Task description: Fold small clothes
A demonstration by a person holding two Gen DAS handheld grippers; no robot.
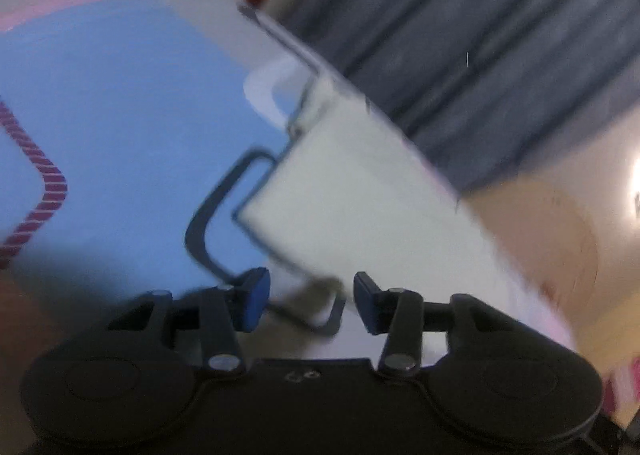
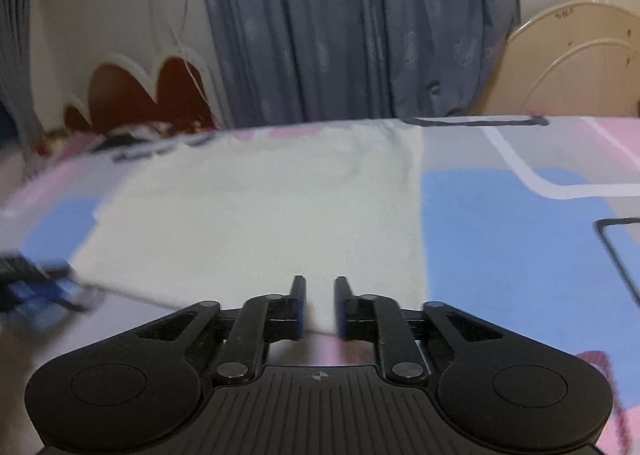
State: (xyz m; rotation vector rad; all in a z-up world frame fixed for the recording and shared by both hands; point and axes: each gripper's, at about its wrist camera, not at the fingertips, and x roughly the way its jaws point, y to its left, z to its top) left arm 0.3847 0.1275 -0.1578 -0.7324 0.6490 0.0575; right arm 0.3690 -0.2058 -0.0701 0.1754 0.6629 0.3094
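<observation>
Patterned bedsheet (image 2: 500, 215), grey curtain (image 2: 340, 35), beige headboard (image 2: 580, 63) behind.

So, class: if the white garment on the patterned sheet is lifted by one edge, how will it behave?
The white garment lies flat against the patterned sheet, so it is probably floppy and would drape. It looks thin, so likely light. Pushed, it would probably bunch rather than slide whole.

Garment (image 2: 260, 223) matt pale cloth, probably cotton; bedsheet (image 2: 500, 235) printed cloth.

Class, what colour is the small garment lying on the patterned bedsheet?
Plain off-white garment, clearest in the right wrist view.
</observation>
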